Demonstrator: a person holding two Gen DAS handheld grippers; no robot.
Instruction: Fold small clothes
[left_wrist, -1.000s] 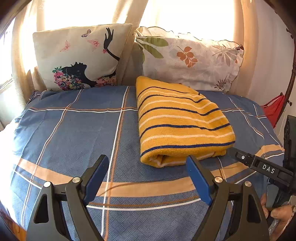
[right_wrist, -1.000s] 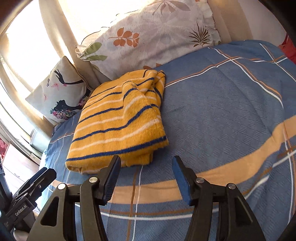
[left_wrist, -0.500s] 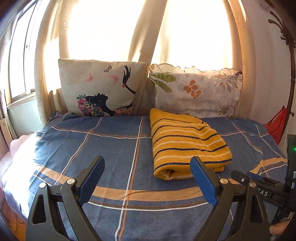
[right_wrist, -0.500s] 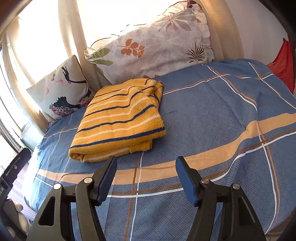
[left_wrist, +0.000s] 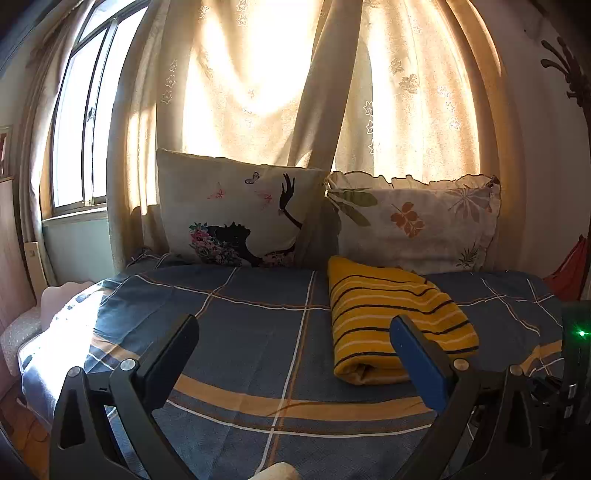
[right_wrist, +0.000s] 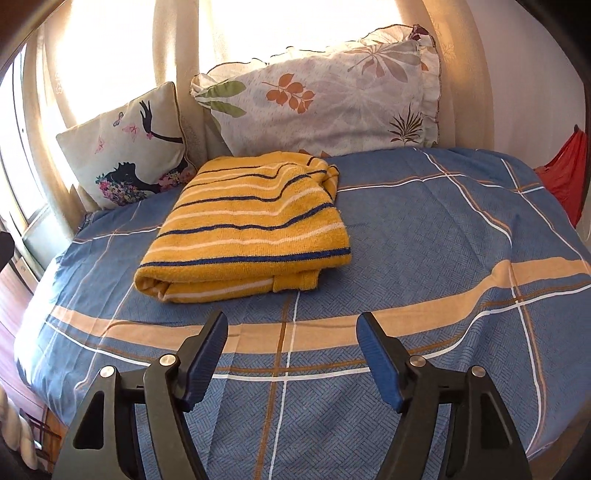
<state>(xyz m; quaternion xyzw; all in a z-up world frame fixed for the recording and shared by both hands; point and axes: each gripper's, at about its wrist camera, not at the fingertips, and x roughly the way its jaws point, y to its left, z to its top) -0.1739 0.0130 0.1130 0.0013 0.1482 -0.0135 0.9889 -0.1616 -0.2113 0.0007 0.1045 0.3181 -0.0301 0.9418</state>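
Note:
A folded yellow garment with dark blue and white stripes lies on the blue plaid bed cover, close to the pillows. My left gripper hovers near the bed's front edge, back from the garment, its jaws opening wide with nothing between them. My right gripper also stands short of the garment's near fold, jaws opening and empty. The garment's right fingertip side is partly hidden by the left gripper's blue pad.
Two pillows lean against the curtains: one with a black silhouette print, one with leaves. A red cloth hangs past the bed's right edge. A window is at the left.
Both grippers have drawn back from the folded garment and tilted upward, so more curtain and pillow shows. Both pairs of jaws have spread wider.

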